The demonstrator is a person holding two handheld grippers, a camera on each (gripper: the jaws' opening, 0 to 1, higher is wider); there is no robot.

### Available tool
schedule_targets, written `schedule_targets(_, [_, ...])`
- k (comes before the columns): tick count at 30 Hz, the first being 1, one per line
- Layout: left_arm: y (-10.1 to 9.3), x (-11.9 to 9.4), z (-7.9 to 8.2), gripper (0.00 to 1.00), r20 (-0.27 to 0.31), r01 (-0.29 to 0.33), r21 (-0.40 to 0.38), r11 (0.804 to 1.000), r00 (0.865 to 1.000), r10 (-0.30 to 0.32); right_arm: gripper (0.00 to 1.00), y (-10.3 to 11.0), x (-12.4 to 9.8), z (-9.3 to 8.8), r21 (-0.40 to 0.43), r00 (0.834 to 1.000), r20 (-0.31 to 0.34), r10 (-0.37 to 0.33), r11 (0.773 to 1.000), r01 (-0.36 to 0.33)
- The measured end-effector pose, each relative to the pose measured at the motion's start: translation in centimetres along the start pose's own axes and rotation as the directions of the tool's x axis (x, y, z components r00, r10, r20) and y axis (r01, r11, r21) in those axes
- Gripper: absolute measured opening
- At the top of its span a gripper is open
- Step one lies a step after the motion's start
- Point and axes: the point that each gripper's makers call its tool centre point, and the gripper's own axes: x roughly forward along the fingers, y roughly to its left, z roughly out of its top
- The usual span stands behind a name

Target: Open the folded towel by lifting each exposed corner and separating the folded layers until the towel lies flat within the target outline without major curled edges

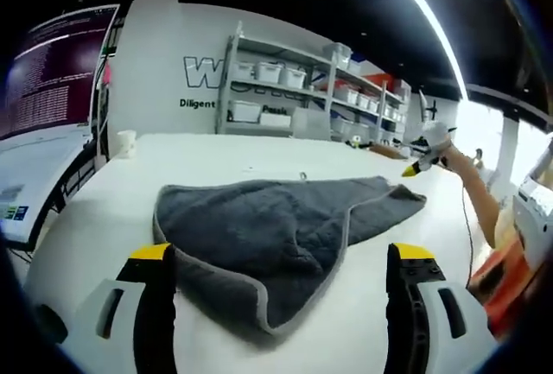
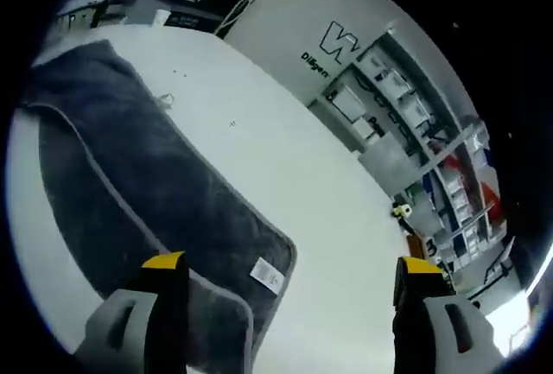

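A dark grey towel (image 1: 276,227) with a light grey hem lies on the white table (image 1: 216,158), folded over so that one corner points toward me. My left gripper (image 1: 289,262) is open, its yellow-tipped jaws on either side of that near corner and just above it. In the right gripper view the towel (image 2: 130,193) runs along the left, its corner with a small white label (image 2: 266,275) lying between the jaws. My right gripper (image 2: 294,275) is open and holds nothing. A hanging loop (image 2: 164,99) sits at the towel's far edge.
Metal shelves (image 1: 294,98) with white bins stand against the back wall. A monitor (image 1: 52,63) stands at the table's left. A person's arm (image 1: 471,188) reaches in from the right with a yellow-tipped tool (image 1: 423,162). A small white cup (image 1: 126,142) stands at the table's far left.
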Motion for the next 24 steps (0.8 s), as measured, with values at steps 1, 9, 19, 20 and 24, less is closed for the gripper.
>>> schedule_targets(1, [0.2, -0.2, -0.2, 1.00, -0.002, -0.010, -0.007, 1.000, 1.000, 0.010, 0.99, 0.5, -0.6, 0.1, 0.002, 1.000, 0.015, 0.013, 1.000, -0.013])
schedule_targets(9, [1.5, -1.0, -1.6, 0.97, -0.021, -0.067, -0.030, 0.997, 0.998, 0.067, 0.99, 5.0, -4.8, 0.9, -0.009, 0.988, 0.098, 0.119, 0.993, -0.119])
schedule_targets(19, [0.0, -0.1, -2.2, 0.96, -0.031, -0.019, -0.027, 0.999, 0.999, 0.018, 0.99, 11.4, -8.1, 1.1, -0.112, 0.950, 0.130, 0.286, 0.956, -0.272])
schedule_targets(20, [-0.1, -0.1, -2.2, 0.96, -0.031, -0.015, -0.026, 1.000, 0.999, 0.015, 0.99, 11.9, -8.2, 1.1, -0.124, 0.946, 0.131, 0.297, 0.952, -0.281])
schedule_targets(24, [-0.2, 0.1, -2.3, 0.95, -0.034, -0.010, -0.027, 1.000, 0.999, 0.009, 0.99, 13.6, -8.4, 1.4, -0.168, 0.927, 0.139, 0.347, 0.931, -0.323])
